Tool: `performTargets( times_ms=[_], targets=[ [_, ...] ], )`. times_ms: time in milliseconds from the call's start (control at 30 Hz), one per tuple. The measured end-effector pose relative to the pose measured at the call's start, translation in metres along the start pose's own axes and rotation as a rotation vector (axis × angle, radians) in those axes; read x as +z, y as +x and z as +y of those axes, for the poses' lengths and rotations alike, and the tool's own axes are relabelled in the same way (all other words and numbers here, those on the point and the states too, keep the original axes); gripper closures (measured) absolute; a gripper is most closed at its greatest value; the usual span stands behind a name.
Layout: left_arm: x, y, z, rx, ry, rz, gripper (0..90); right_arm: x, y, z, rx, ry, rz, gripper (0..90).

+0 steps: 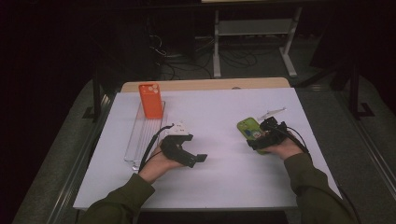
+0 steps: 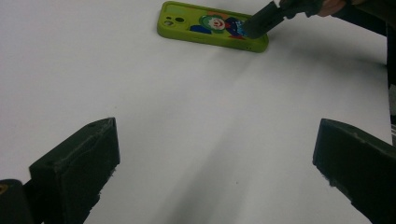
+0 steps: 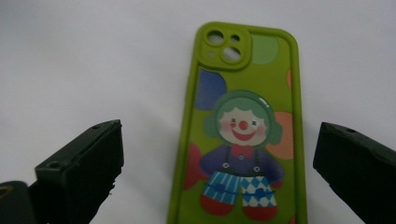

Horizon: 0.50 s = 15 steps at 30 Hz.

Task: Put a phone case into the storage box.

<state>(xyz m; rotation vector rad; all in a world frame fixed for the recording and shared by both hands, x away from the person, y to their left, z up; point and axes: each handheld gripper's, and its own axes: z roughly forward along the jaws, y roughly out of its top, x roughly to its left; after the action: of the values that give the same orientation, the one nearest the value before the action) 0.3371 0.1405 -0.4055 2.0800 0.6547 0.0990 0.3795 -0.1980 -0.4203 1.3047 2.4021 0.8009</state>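
A lime-green phone case point(image 1: 247, 126) with a clown picture lies flat, back up, on the white table point(image 1: 224, 179) at the right. My right gripper point(image 1: 255, 138) hovers over its near end, open, and the case point(image 3: 243, 135) lies between and below the wide-apart jaws of that gripper point(image 3: 218, 140). My left gripper point(image 1: 196, 160) is held at mid table, open, pointing right toward the green case point(image 2: 212, 25), with nothing between the fingers of the gripper point(image 2: 217, 140). An orange phone case point(image 1: 151, 100) stands upright at the far end of a clear rack point(image 1: 140, 135).
A small clear plastic piece point(image 1: 273, 112) lies just behind the green case. The clear rack runs along the table's left side. A wooden board edge point(image 1: 205, 85) shows behind the white surface. Dark floor and table legs lie beyond.
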Motion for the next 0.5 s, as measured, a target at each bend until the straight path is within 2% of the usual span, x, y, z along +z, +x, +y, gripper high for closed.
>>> performTargets(
  times_ms=[267, 500],
  targets=[
    [0.0, 0.0, 0.0, 0.007, 0.007, -0.005, 0.3, 0.017, -0.01, -0.001, 0.022, 0.083, 0.015, 4.6],
    [0.0, 0.001, 0.0, 0.005, 0.005, -0.002, 0.3, 0.021, -0.012, -0.001, 0.017, 0.119, 0.008, 8.7]
  ],
)
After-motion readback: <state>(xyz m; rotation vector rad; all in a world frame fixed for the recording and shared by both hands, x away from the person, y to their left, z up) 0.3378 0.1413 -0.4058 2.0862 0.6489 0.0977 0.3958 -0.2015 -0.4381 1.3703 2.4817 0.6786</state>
